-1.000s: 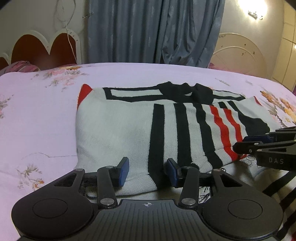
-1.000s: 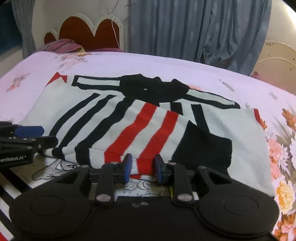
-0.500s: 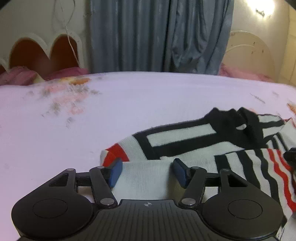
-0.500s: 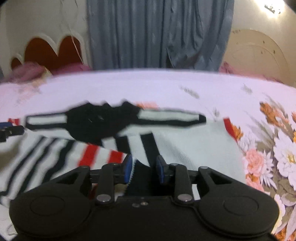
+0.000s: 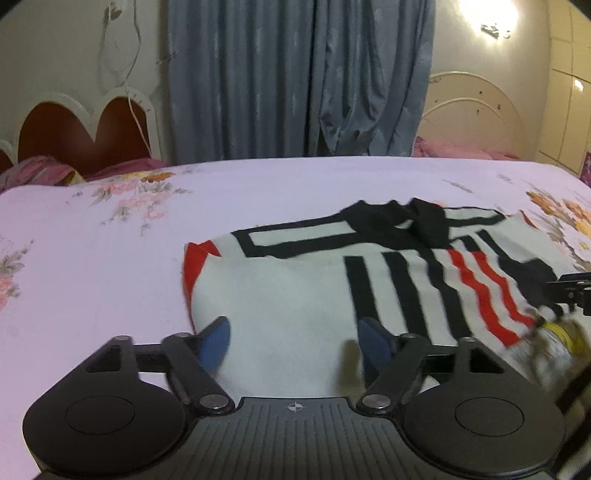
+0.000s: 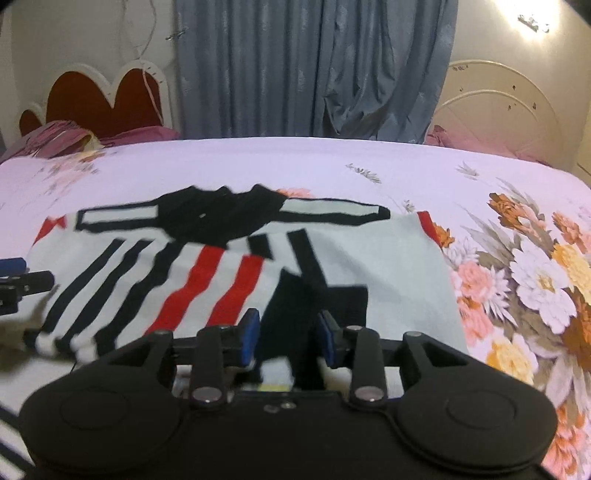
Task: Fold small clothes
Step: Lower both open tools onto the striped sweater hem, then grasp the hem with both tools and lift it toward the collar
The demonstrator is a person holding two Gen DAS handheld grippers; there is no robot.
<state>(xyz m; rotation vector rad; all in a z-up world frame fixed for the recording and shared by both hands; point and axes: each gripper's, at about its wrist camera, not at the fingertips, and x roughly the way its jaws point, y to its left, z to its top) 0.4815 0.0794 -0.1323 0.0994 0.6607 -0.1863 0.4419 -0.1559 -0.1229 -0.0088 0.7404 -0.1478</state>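
While its jaws are spreading wide, the left gripper (image 5: 293, 341) hangs over the white near edge of the knitted sweater (image 5: 295, 295), pads clear of the cloth. The right gripper (image 6: 286, 334) is opening too, black fabric between its blue pads without being pinched. The sweater lies folded on the flowered pink bedsheet (image 5: 92, 258), white knit with black and red stripes, dark collar toward the grey curtain (image 5: 295, 81).

Dim warm light glares from a wall lamp (image 5: 495, 22) upper right; fisheye bending, motion blur at edges.
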